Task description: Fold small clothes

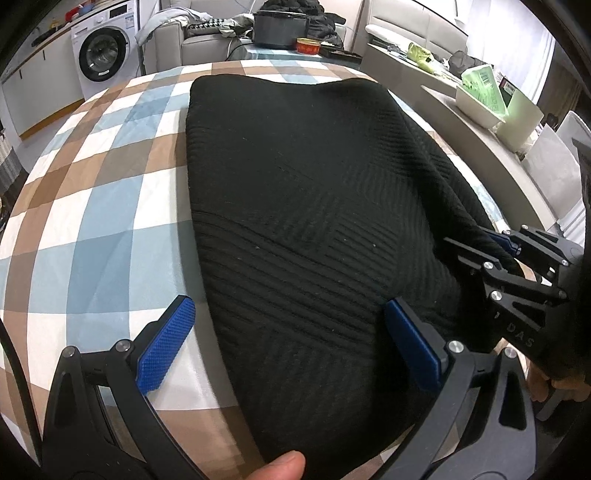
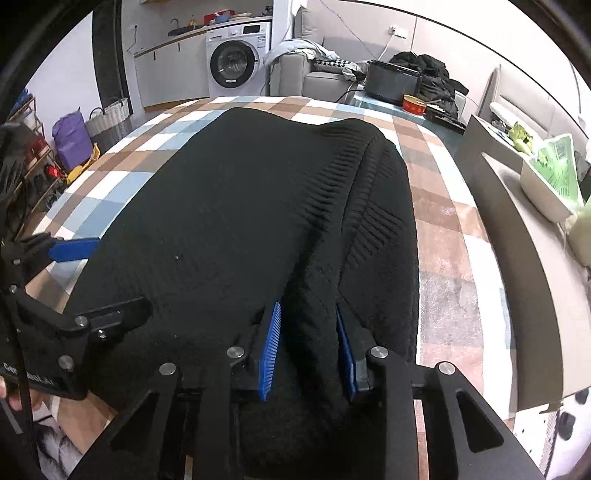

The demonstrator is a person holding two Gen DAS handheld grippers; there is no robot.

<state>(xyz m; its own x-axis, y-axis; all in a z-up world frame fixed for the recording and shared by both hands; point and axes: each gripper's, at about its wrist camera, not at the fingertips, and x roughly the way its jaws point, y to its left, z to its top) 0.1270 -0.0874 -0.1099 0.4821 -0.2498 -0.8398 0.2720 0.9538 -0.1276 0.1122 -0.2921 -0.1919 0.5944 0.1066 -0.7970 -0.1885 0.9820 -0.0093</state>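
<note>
Garment: black ribbed knit, folded into a broad slab, lying flat on the checked cloth; it fills the middle of that cloth and reaches its near edge.
Garment, right side: a raised fold of the knit runs back from the near edge, standing higher than the flat part beside it.
Right gripper: at the near right corner of the garment; its blue pads sit on either side of the raised fold with a narrow gap between them. The fold fills that gap, but whether the pads press on it cannot be told.
Left gripper: at the near edge of the garment, jaws wide apart; one blue pad over the checked cloth just left of the garment, the other over the knit itself. Nothing is clamped.
Thumb: a fingertip shows just below the garment's near edge, in the left wrist view.
Checked cloth: brown, blue and white squares, spread under the garment and showing on all sides of it.
Beyond the garment, far side: dark pot, red tin and a sofa.
Beyond the garment, far left: white washing machine.
Right of the garment: pale counter bearing a white tub with green packaging.
</note>
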